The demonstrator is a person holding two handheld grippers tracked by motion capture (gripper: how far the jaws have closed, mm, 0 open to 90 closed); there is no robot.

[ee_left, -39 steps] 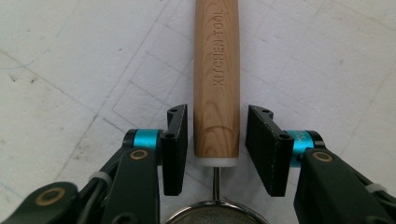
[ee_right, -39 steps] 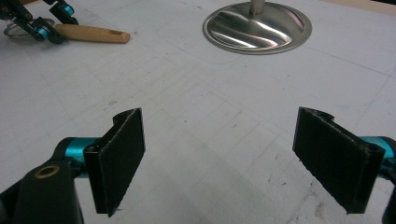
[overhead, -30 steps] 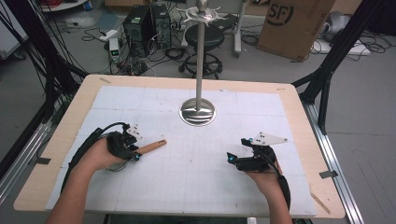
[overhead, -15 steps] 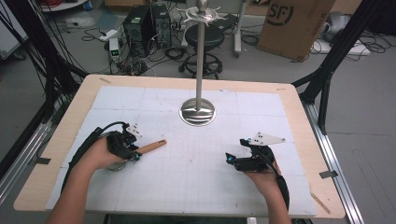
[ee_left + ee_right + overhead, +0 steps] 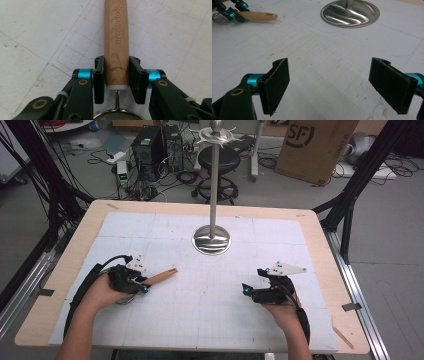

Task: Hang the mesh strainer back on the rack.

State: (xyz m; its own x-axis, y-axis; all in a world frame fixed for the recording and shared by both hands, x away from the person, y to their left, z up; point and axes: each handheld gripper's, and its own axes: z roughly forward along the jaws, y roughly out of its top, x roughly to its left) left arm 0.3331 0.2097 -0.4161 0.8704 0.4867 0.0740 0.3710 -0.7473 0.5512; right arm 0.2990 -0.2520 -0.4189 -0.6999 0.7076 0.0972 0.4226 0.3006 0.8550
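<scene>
The left gripper (image 5: 116,80) is seen clamped on a wooden handle (image 5: 116,42), its two black jaws pressed against the handle's sides just above a white collar at the handle's lower end. The words KITCHEN TOOL are stamped along the wood. Below the collar a thin metal stem is seen running down to a curved metal rim at the bottom edge of the left gripper view; what kind of utensil head this is cannot be told. In the high view the left gripper (image 5: 142,284) is found at about 8 o'clock on the counter (image 5: 65,270), held in the person's left hand (image 5: 102,292), and the wooden handle (image 5: 160,277) is pointed out of it toward 2 o'clock, low over the white gridded mat (image 5: 210,305) or resting on it. The right gripper (image 5: 329,87) is held wide open, with nothing between its jaws and bare mat beneath them. In the high view the right gripper (image 5: 248,291) is placed at about 4 o'clock, aimed toward 9 o'clock, well apart from the handle. A metal stand (image 5: 212,239) with a round polished base and a tall upright pole is set at about 12 o'clock on the mat, clear of both grippers. Its base (image 5: 350,12) is seen at the top of the right gripper view.
</scene>
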